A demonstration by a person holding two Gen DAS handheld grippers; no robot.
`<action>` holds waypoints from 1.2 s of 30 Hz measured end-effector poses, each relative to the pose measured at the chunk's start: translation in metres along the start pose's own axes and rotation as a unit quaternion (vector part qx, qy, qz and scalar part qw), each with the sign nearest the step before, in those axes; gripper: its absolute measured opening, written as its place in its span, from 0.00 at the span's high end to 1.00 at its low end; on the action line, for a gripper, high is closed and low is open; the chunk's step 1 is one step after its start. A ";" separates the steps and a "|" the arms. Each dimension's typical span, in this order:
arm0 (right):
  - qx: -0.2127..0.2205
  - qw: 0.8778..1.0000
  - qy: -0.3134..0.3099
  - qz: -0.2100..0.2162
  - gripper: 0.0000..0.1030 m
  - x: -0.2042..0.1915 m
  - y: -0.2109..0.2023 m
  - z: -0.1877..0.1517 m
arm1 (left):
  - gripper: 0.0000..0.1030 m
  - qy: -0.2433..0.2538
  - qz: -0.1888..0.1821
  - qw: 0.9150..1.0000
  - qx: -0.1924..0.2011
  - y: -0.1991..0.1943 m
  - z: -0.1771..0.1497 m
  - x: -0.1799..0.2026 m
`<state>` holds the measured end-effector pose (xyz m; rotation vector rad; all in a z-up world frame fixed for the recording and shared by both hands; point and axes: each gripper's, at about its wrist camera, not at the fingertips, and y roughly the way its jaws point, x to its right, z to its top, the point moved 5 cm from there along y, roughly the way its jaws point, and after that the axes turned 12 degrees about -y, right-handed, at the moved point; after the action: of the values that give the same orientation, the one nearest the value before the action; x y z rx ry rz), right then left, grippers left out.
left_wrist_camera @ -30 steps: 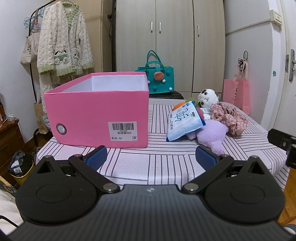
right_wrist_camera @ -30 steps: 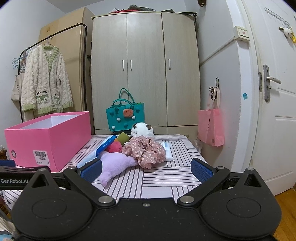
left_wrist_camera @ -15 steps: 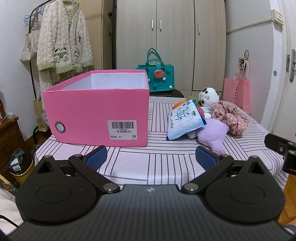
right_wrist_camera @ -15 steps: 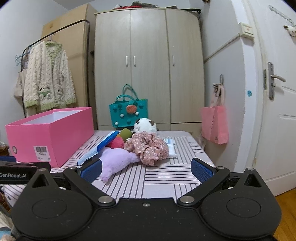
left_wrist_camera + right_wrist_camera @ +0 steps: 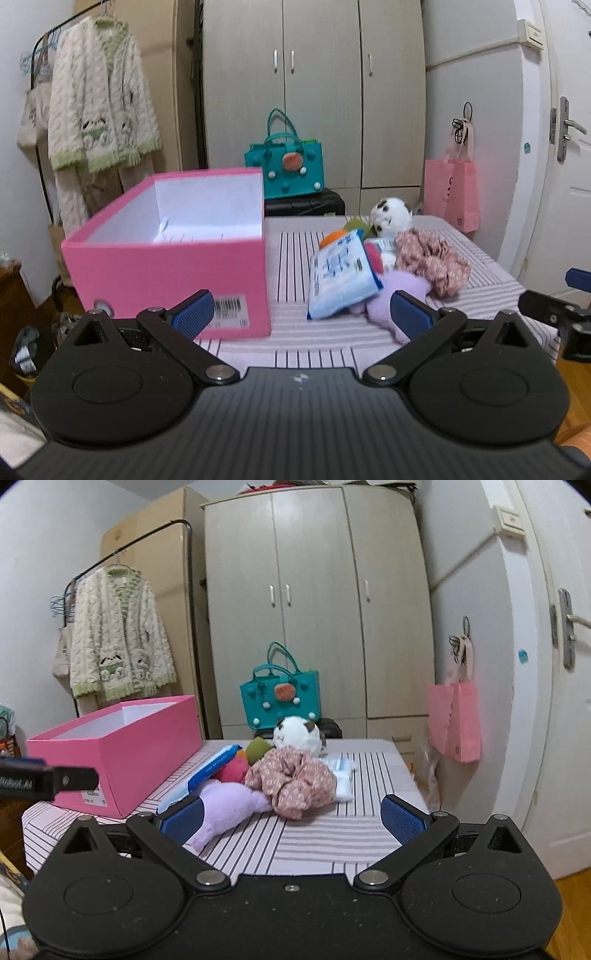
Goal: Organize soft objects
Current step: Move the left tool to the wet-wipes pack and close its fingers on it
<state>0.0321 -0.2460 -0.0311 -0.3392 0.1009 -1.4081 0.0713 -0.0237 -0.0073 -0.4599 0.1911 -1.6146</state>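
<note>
While both our grippers, left (image 5: 301,314) and right (image 5: 293,819), stand spread and empty, the soft things pile beside the open pink cardboard box (image 5: 166,258); grabbing the lilac plush toy (image 5: 229,805) could perhaps drag the floral fabric scrunchie (image 5: 295,779) off the striped table (image 5: 351,834).

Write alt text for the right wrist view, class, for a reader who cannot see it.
The open right gripper points at a pile of soft things on a striped table: a purple plush, a floral scrunchie and a white plush. An open pink box stands to the left, and the left gripper juts in at the left edge.
</note>
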 end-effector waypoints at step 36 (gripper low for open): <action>-0.093 0.972 0.011 0.216 0.00 0.047 0.140 0.037 | 0.08 -0.047 -0.056 0.995 -0.073 0.112 0.000 0.059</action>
<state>0.1827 -0.2683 -0.0308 -0.4274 0.3073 -0.9726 0.1715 -0.0936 -0.0402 -0.6691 0.2163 -1.6915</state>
